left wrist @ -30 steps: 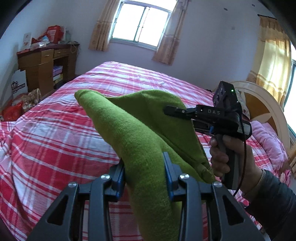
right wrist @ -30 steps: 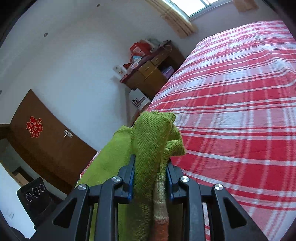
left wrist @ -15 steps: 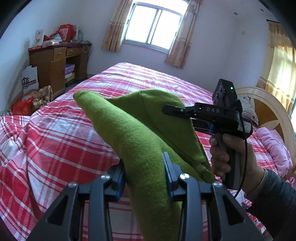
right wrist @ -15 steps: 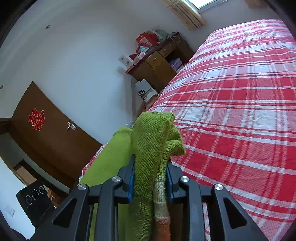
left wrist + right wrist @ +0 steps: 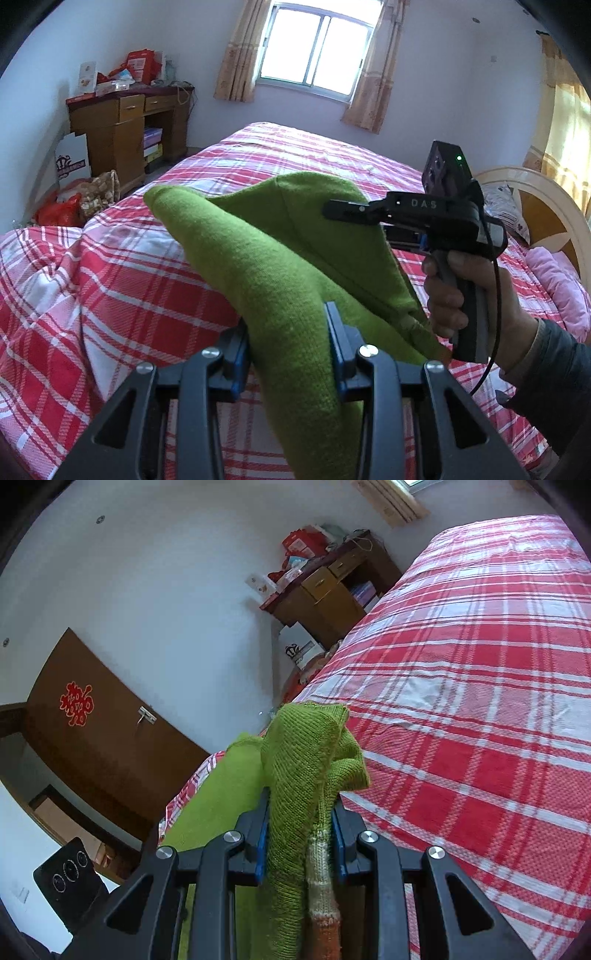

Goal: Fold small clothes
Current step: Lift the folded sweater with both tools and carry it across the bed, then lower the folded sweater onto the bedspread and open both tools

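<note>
Counts: one green knitted garment [image 5: 266,258], two hand-held grippers, one bed [image 5: 110,295], one wooden desk [image 5: 125,125], one window [image 5: 317,51], one brown door [image 5: 96,731].
Left hand-held gripper [image 5: 290,354]: its blue-padded jaws are closed on a thick fold of the garment, which fills the gap between them.
Right hand-held gripper [image 5: 301,840]: jaws closed on a bunched edge of the garment; a cream and orange striped band shows low between the fingers.
Right hand [image 5: 476,295]: wrapped round the black grip of the right hand-held gripper, seen from the left wrist view.
Where the garment is: held up in the air above the red plaid bed, stretched between the two hand-held grippers, not lying flat.
Long axis: in the left wrist view it runs from the near jaws up and away to a rounded fold at the upper left, with a second layer sloping down to the right.
Hidden: the tips of the right hand-held gripper sit behind or in the cloth in the left wrist view; the garment's lower end is cut off by the frame, so its kind cannot be told.
Bed: a pink pillow [image 5: 557,284] lies by the headboard [image 5: 535,195].
</note>
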